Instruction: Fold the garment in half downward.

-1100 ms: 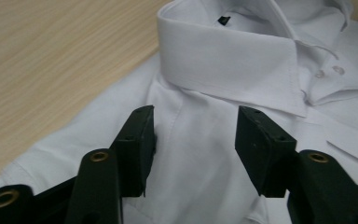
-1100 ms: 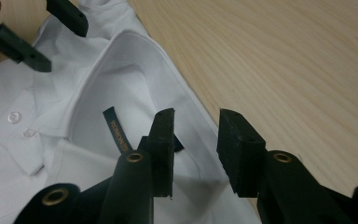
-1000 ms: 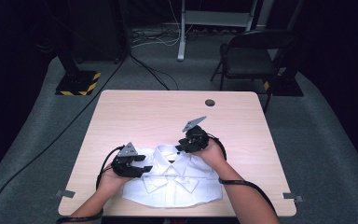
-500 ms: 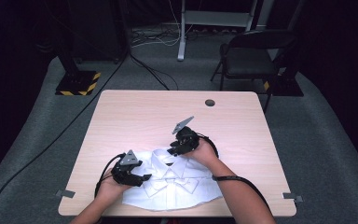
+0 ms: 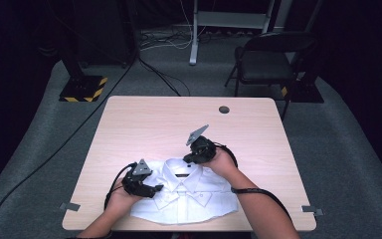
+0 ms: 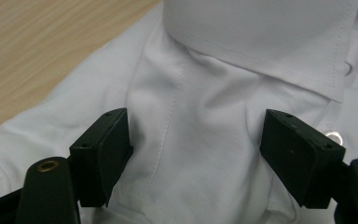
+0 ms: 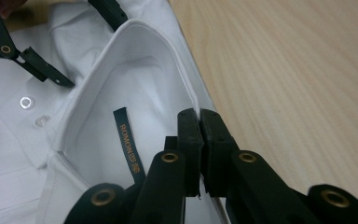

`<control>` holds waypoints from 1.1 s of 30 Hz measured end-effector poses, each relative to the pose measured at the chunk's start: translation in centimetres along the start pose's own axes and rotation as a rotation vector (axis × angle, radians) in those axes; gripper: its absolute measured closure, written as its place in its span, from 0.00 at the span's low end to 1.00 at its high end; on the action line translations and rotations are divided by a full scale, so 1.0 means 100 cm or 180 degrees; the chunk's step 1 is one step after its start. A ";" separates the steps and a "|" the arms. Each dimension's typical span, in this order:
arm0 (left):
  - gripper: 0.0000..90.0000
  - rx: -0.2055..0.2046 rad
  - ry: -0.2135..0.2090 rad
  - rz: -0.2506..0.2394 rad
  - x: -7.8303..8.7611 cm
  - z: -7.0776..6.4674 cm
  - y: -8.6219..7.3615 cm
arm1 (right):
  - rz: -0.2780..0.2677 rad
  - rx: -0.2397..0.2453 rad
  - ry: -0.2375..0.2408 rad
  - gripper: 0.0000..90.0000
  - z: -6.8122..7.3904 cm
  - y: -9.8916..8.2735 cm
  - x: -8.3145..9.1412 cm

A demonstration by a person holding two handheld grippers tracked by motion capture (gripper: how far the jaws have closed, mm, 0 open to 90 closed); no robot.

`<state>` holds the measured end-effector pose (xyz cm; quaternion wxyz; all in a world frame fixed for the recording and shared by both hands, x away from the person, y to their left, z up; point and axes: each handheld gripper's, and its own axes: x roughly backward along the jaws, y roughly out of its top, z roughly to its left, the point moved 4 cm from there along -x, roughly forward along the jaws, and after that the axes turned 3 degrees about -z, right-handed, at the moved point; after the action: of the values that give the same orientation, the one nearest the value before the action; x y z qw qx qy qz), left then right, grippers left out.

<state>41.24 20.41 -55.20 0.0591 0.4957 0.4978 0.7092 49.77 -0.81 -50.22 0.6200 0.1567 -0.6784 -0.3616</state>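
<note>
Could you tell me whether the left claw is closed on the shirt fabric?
No, the left claw stands open over the white shirt.

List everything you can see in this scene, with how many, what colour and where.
shirt: one, white, folded at the near edge of the table, collar pointing away
label: one, dark with gold lettering, inside the collar
table: one, light wood, centre of the floor
chair: one, dark, beyond the table's far right corner
striped base: one, black and yellow, floor at far left
cables: several, dark, on the grey carpet
left gripper: one, black, fingers open over the shirt front
right gripper: one, black, fingers shut on the collar's edge
</note>
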 end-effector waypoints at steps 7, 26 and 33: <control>0.23 0.0061 -0.0009 -0.0281 0.032 0.002 0.016 | -0.0139 0.0120 -0.0111 0.97 0.008 0.019 0.030; 0.22 0.0091 0.0029 -0.0602 0.063 0.013 0.025 | -0.0253 0.0646 -0.0222 0.97 0.098 0.009 0.065; 0.22 0.0052 -0.0034 -0.0473 0.047 0.010 0.022 | -0.0299 0.0686 -0.0140 0.97 0.115 0.002 0.068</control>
<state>40.58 22.71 -50.53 0.1102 0.4617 0.5387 0.6961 37.60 -1.80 -44.80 0.5669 0.2460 -0.7188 -0.3186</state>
